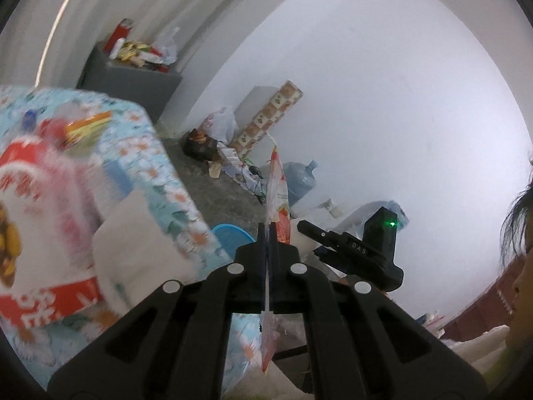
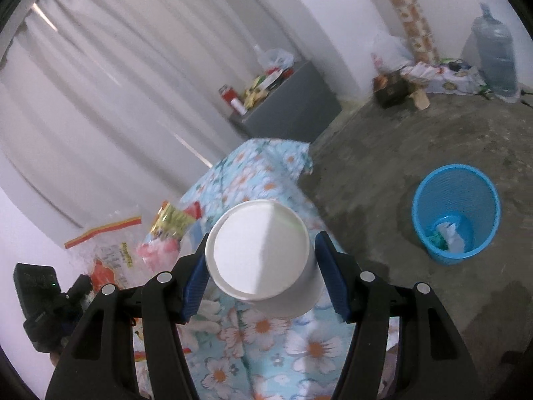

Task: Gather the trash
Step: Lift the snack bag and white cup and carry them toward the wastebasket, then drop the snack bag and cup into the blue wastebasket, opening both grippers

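My left gripper (image 1: 268, 233) is shut on a thin clear plastic wrapper with red and orange print (image 1: 278, 196), held edge-on above the table's corner. My right gripper (image 2: 263, 266) is shut on a white paper cup (image 2: 263, 256), lifted above the floral table (image 2: 266, 340) with its base facing the camera. A blue mesh trash basket (image 2: 456, 213) stands on the floor to the right with some trash inside; its rim shows in the left wrist view (image 1: 230, 233). More wrappers and a clear zip bag (image 2: 106, 230) lie at the left, and blurred packets (image 1: 50, 200) lie on the table.
The other gripper's black body (image 1: 366, 250) is close on the right. A grey cabinet (image 2: 293, 106) with bottles and bags stands by the curtain. A water jug (image 2: 496, 60), a patterned roll and clutter lie along the far wall. A person's face is at the right edge (image 1: 523, 283).
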A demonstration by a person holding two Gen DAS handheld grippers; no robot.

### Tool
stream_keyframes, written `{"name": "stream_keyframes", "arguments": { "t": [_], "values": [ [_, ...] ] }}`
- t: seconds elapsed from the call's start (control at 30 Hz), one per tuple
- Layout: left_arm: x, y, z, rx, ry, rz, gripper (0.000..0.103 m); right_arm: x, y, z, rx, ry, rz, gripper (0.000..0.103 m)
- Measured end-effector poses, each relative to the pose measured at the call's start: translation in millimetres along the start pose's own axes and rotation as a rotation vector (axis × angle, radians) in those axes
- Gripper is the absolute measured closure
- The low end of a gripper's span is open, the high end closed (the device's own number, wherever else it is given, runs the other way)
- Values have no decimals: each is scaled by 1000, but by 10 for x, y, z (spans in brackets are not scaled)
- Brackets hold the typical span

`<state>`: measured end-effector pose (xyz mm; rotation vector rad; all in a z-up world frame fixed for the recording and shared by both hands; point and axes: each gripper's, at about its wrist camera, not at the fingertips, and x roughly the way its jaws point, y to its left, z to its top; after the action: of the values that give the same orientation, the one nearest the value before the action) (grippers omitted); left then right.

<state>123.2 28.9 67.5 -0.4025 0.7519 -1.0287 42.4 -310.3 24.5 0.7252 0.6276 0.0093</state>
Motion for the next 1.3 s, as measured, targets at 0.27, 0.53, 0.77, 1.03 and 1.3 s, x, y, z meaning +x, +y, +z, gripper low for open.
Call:
{"name": "stream_keyframes", "arguments": {
  "t": [0.27,0.53,0.77,1.03,1.3],
  "values": [
    [781,-446,210,140,83,34,103,-307,-585,125,90,-108,-126,43],
    [2507,-655,489,130,320,130,103,-326,-1660,359,282,-175,-251,43],
    [4144,-487,261,200,498,224,103,201,-2526,460,401,-112,-296,43],
    [5345,-41,-56,191,625,301,76,917,-3520,521,520,-38,-356,27],
    [5454,39,-165,131,593,322,52,927,-3690,406,541,-49,-429,24]
  ]
}}
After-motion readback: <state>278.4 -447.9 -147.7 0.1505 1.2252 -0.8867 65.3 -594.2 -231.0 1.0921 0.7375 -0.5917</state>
